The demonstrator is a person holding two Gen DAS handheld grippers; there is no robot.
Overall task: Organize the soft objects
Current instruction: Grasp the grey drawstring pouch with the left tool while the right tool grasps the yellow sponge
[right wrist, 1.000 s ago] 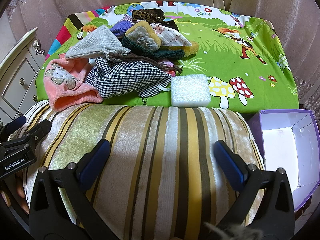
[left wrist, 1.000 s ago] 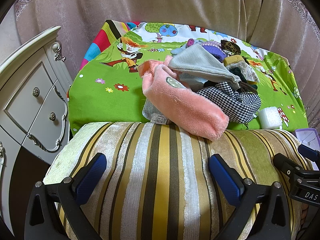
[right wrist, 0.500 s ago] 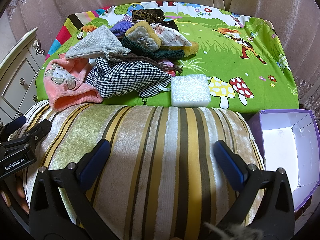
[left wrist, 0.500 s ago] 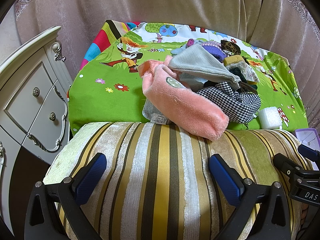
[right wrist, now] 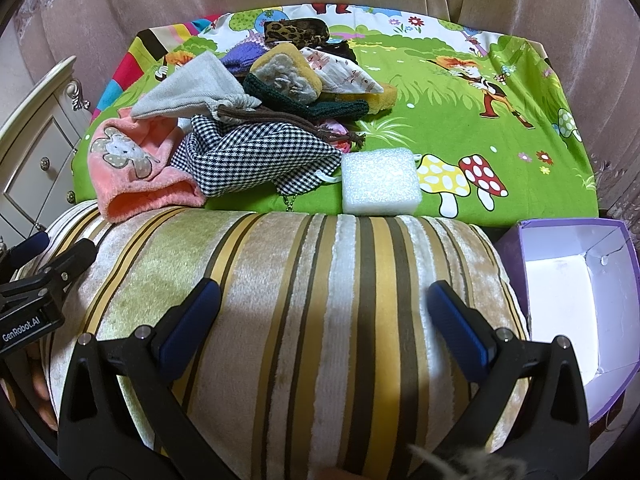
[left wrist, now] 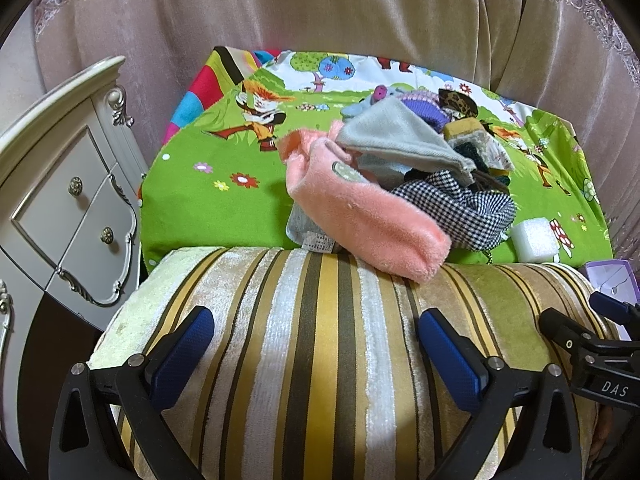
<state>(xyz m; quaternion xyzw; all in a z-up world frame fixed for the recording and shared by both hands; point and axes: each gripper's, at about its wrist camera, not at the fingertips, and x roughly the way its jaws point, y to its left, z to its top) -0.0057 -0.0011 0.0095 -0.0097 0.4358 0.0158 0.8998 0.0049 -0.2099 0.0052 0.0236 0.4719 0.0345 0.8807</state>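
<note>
A heap of soft things lies on a green cartoon-print cloth point(right wrist: 460, 120): a pink plush hat point(left wrist: 360, 216) point(right wrist: 136, 176), a grey cloth pouch point(left wrist: 400, 140) point(right wrist: 192, 88), a black-and-white checked pouch point(left wrist: 468, 208) point(right wrist: 260, 156), a yellow sponge point(right wrist: 286, 72), a dark green knit piece point(right wrist: 320, 108) and a white foam block point(right wrist: 380, 186) point(left wrist: 534, 240). My left gripper point(left wrist: 316, 354) and right gripper point(right wrist: 326, 320) both hover open over a striped velvet cushion point(left wrist: 320, 340) point(right wrist: 304, 300), short of the heap, holding nothing.
An open purple box point(right wrist: 576, 292) with a white inside sits right of the cushion. A white carved drawer chest point(left wrist: 60, 200) stands at the left. Pink curtains point(left wrist: 320, 12) hang behind the cloth-covered surface.
</note>
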